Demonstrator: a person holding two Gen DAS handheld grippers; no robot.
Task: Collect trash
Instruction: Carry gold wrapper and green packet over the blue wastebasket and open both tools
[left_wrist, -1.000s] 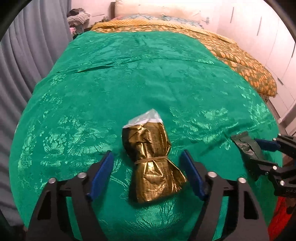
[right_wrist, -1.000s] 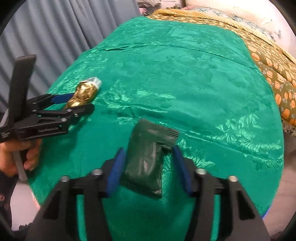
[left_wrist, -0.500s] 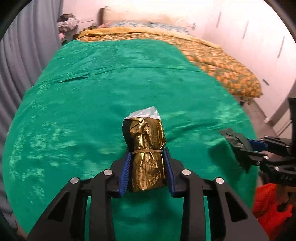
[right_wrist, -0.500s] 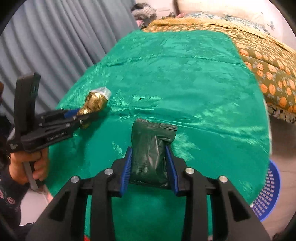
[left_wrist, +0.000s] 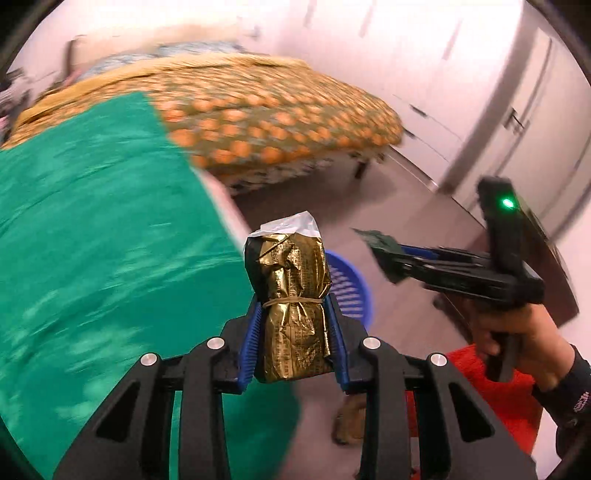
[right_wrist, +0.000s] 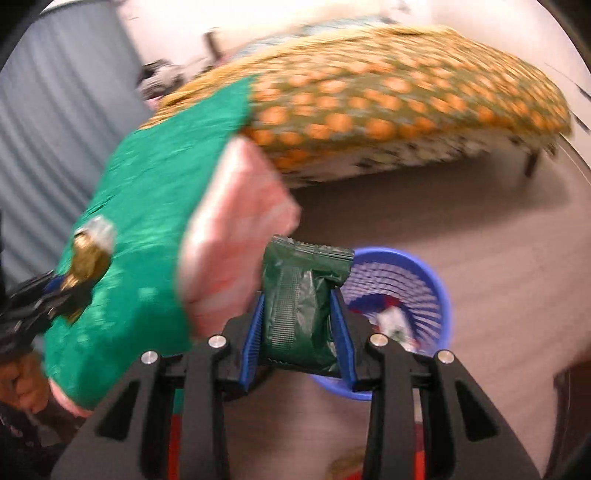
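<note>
**Both wrappers lifted off the bed, now over the floor near the basket**

A second ago the gold packet (left_wrist: 291, 306) lay on the green cover (left_wrist: 92, 240) between spread jaws, and the green wrapper (right_wrist: 303, 306) also rested there with the fingers loose around it. Now both are off the bed. The left gripper (left_wrist: 293, 332) pinches the gold packet at its lower half, just under the rubber band, blue pads pressed on both sides. The right gripper (right_wrist: 299, 328) pinches the green wrapper in the same way, and the wrapper stands upright between the pads.

Both views have swung away from the middle of the bed toward its edge and the floor, and they are blurred from motion. In the right view the blue basket (right_wrist: 424, 273) lies at about 3 o'clock from the wrapper, partly hidden behind it, with some white and red trash already inside. In the left view only a piece of the basket shows behind the gold packet, at 3 o'clock. The right gripper is seen there at 3 o'clock too, held by the person's hand (left_wrist: 517, 336).

The picking step seems finished for these two pieces. What remains is probably to bring each one over the basket and let it fall in. The wrappers are light and crumpled, so they may stick to a pad or drift past the rim.
</note>
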